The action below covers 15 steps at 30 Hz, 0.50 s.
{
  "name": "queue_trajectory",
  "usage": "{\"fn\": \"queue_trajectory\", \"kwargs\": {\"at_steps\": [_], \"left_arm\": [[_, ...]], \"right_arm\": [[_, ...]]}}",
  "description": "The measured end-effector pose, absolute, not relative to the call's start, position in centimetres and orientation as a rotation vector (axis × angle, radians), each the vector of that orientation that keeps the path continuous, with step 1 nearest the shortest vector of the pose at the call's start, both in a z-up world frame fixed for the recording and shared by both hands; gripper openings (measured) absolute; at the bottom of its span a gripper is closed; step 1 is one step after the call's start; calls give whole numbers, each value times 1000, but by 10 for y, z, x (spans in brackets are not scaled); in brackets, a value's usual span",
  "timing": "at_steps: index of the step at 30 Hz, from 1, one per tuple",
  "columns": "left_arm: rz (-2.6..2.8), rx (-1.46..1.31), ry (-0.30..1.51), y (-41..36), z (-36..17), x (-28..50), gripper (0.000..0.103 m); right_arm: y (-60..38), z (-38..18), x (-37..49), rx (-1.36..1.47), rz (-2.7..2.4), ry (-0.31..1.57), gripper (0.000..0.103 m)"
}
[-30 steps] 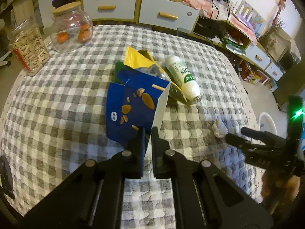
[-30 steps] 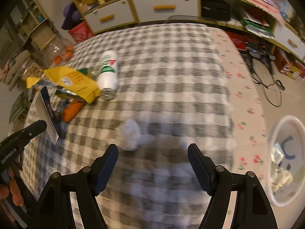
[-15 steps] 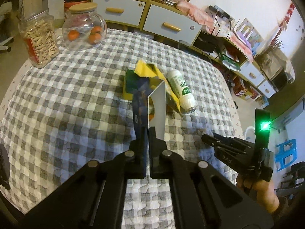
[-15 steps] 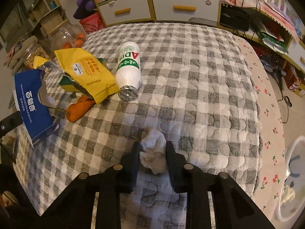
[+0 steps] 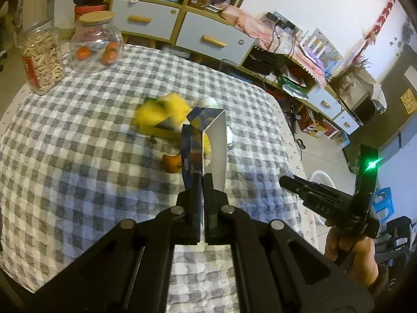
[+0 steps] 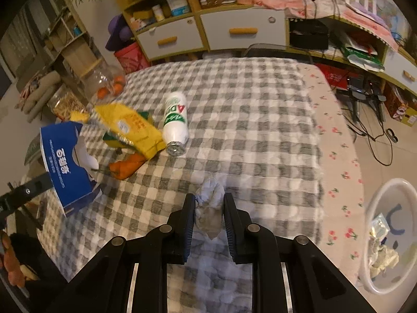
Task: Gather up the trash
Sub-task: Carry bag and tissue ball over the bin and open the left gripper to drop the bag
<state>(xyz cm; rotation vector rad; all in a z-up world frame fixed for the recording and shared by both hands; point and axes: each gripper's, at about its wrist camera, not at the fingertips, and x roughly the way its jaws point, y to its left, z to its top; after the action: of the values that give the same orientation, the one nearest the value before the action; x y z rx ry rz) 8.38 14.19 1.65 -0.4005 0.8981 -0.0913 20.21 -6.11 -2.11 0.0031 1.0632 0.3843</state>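
My left gripper [image 5: 200, 182] is shut on a blue and white cardboard box [image 5: 206, 143] and holds it above the checkered table; the box also shows in the right wrist view [image 6: 66, 161]. My right gripper [image 6: 208, 203] is shut on a crumpled white tissue [image 6: 209, 208], lifted just above the cloth. A yellow snack bag [image 6: 130, 127], a white and green bottle [image 6: 176, 122] lying on its side and an orange wrapper [image 6: 126, 165] lie on the table. The yellow bag [image 5: 161, 117] is blurred in the left wrist view.
A white bin [image 6: 388, 237] with trash in it stands on the floor right of the table. A jar of seeds [image 5: 41, 57] and a glass jar with oranges [image 5: 96, 44] stand at the table's far left. Cabinets [image 6: 234, 31] and cluttered shelves line the back.
My right gripper closed on the tissue and lifted it slightly. My left gripper raised the blue box higher above the table.
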Motion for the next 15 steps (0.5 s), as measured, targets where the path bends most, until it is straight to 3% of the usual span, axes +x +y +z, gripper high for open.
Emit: {"fn": "queue_trajectory", "kwargs": {"at_steps": [15], "left_arm": [[-202,-343,915,76,17,102,2]], "right_arm": [[-138,0,190,69,275,1051,22]]}}
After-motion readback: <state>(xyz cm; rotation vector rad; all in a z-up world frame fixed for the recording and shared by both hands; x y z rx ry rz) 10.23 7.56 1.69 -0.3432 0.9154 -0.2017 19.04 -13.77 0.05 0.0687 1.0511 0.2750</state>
